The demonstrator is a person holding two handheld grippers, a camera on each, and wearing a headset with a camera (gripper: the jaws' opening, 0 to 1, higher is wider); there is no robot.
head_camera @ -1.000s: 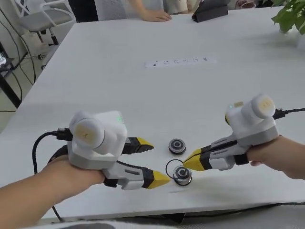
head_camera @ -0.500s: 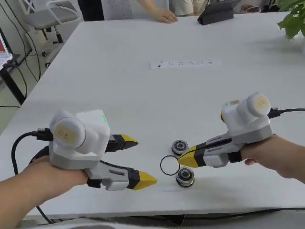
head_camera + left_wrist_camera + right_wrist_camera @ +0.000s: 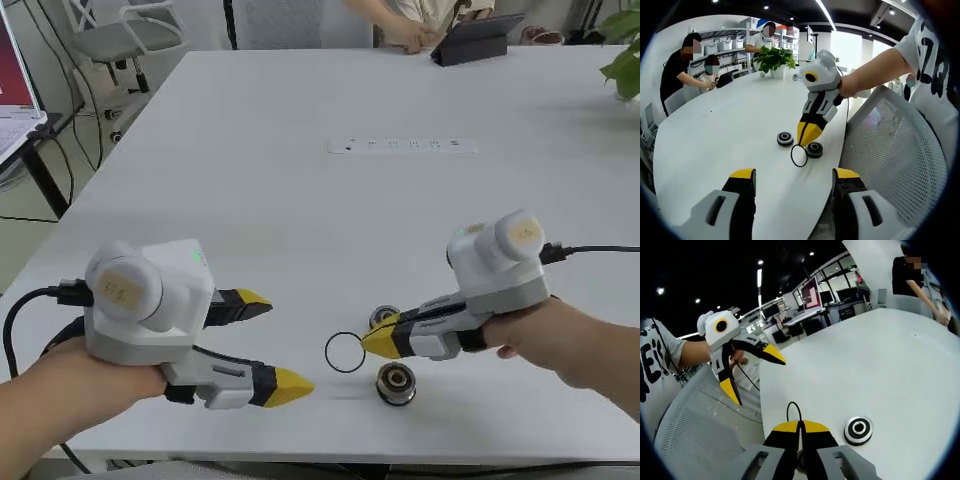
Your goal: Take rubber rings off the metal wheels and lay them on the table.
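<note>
We logged the right gripper [image 3: 372, 342] pinched tight on the black rubber ring [image 3: 345, 352], which hung from its tips just beside the nearer metal wheel [image 3: 397, 381] — a second wheel [image 3: 383, 317] sat close behind it on the white table [image 3: 300, 200]. The left gripper [image 3: 283, 342] was spread wide, holding nothing.

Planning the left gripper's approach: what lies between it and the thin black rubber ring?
Nothing but bare white table; the head view shows it between the open left gripper and the thin black rubber ring pinched by the right gripper.
</note>
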